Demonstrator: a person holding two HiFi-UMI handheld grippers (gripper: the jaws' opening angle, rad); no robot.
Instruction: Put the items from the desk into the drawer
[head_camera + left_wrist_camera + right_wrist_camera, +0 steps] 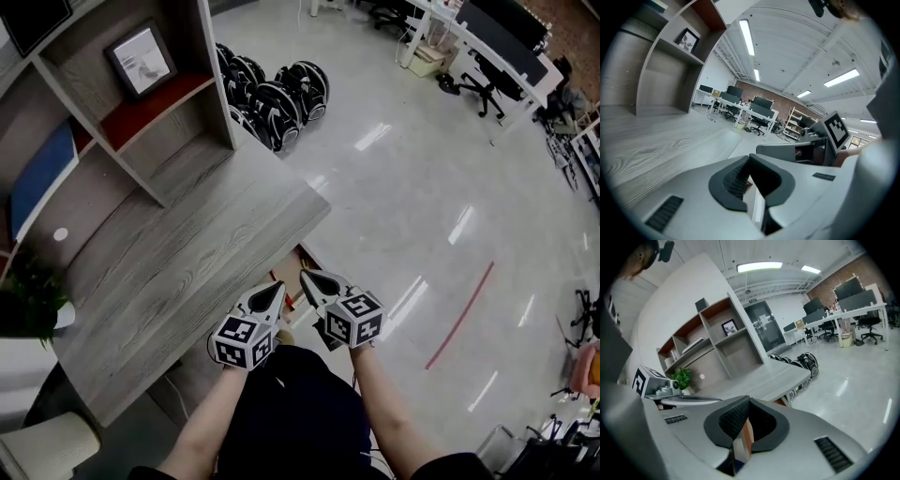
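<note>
Worktop: grey wood-grain worktop [187,253], set under a shelf unit [141,122].
Drawer: a brown wooden edge [307,255] shows below the worktop's corner; drawer or frame, I cannot tell.
Tongs: left tongs [278,287] pressed together on nothing, at the worktop's front edge; right tongs [306,276] likewise, just beside them.
Shelves: framed picture [141,58]; potted plant [33,295] at the worktop's left end.
Floor: self-balancing scooters [277,89] beyond the worktop.

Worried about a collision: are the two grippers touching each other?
Apart. The head view shows a clear gap between the left gripper and the right gripper, from tips to cubes.
</note>
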